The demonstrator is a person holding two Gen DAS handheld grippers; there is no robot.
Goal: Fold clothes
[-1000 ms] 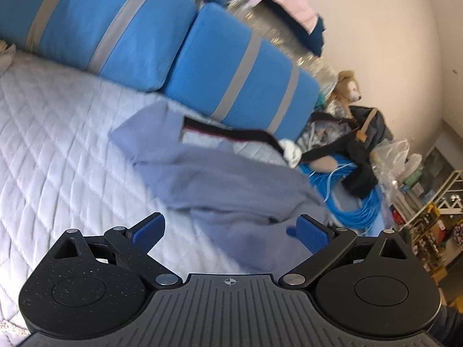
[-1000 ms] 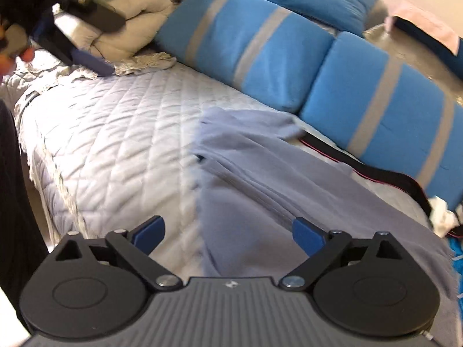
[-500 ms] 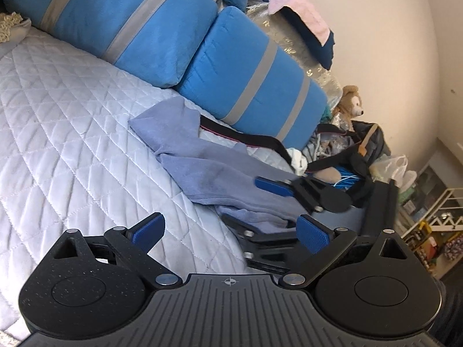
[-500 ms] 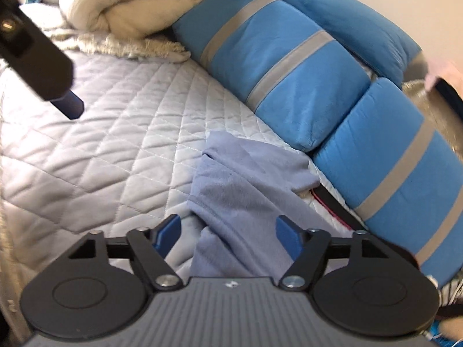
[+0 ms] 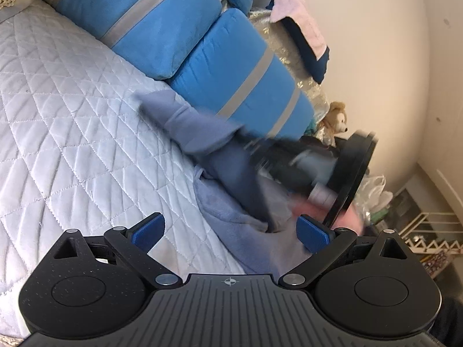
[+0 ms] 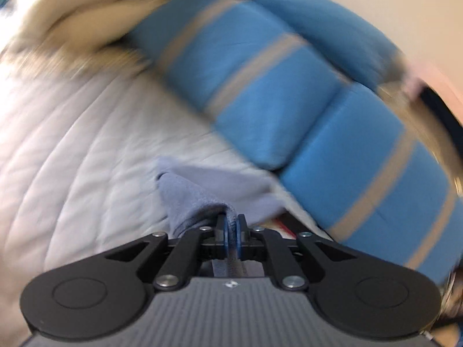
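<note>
Lavender fleece garment (image 5: 202, 133) lies bunched on the quilt just beside the blue bolster (image 5: 240, 86); right gripper (image 6: 231, 232) pinches a thin fold, left gripper (image 5: 230, 231) gapes wide, empty. Risk: right-view blur suggests a fast pull, so the small bite could slip out.

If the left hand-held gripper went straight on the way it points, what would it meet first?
Probably the grey-blue garment lying on the quilted bedspread: it sits right ahead of the open left hand-held gripper. Depth is unclear.
</note>
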